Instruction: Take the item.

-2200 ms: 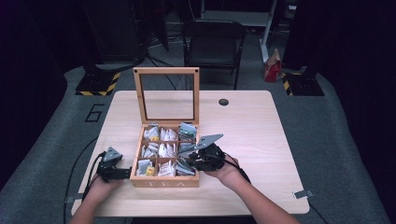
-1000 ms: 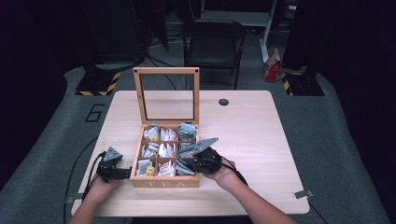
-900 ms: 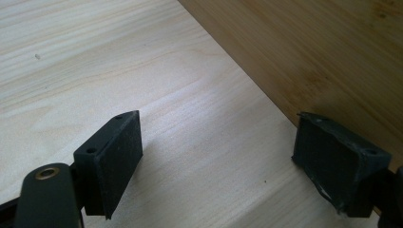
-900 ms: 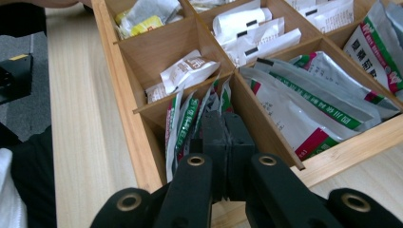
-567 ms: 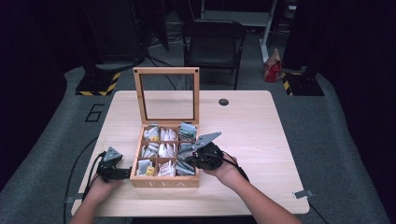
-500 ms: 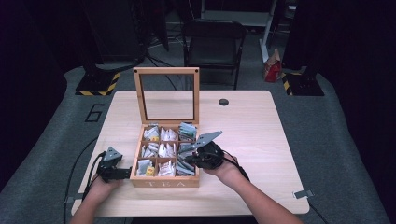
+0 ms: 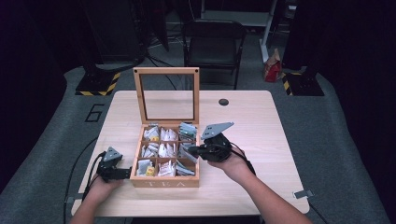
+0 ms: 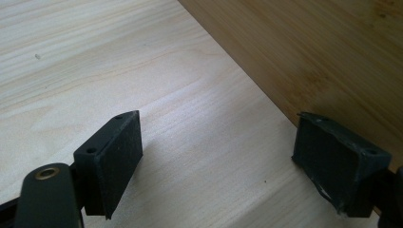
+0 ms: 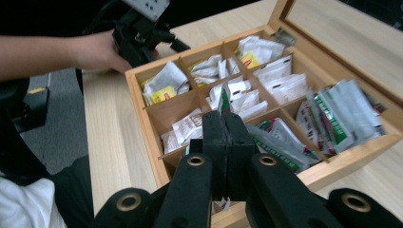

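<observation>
A wooden tea box stands open on the table, its glass lid upright and its several compartments full of tea bag packets. My right gripper hovers over the box's right side, shut on a thin tea bag packet whose edge sticks out past the jaws. In the right gripper view the box lies just below the pinched packet. My left gripper rests open on the table against the box's left wall, with nothing between its jaws.
The light wooden table has a round cable hole at the back. A black chair stands behind the table. Cables trail from both grippers toward the front edge.
My right gripper has risen out of the box and drifted slightly right, carrying the tea bag packet. The left gripper has stayed put.
</observation>
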A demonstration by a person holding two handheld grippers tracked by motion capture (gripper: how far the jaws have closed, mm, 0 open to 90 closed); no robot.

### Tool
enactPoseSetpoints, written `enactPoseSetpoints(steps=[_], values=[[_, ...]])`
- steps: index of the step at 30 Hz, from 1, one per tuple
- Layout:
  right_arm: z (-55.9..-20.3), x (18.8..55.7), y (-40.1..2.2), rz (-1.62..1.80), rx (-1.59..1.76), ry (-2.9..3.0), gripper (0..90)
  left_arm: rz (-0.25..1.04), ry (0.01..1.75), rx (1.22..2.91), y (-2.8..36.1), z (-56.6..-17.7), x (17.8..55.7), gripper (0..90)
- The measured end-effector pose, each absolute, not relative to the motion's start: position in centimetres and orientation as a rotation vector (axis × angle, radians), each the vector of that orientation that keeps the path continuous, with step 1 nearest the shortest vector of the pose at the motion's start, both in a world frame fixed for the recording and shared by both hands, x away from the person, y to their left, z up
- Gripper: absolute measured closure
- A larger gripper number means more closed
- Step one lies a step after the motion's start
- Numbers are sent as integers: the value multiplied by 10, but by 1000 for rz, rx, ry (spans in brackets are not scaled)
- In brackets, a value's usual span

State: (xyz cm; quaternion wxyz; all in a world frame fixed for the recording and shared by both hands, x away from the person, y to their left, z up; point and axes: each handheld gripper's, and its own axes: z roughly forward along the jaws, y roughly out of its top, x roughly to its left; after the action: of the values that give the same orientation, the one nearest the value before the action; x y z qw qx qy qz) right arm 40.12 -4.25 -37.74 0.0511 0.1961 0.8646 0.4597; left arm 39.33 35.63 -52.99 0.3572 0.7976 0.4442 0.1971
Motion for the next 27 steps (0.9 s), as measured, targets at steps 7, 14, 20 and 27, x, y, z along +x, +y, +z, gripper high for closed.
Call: enactPoseSetpoints(steps=[7,14,20,27], values=[[-368,407,-59,1403,651,2580,898,511,1146,2058,356,-530,393,164],[-367,412,-76,1368,691,2550,898,503,1147,2062,356,-530,393,163],[-367,413,-94,1342,736,2522,898,503,1147,2063,356,-530,393,164],[-370,415,-115,1310,781,2490,898,503,1150,2055,356,-530,393,164]])
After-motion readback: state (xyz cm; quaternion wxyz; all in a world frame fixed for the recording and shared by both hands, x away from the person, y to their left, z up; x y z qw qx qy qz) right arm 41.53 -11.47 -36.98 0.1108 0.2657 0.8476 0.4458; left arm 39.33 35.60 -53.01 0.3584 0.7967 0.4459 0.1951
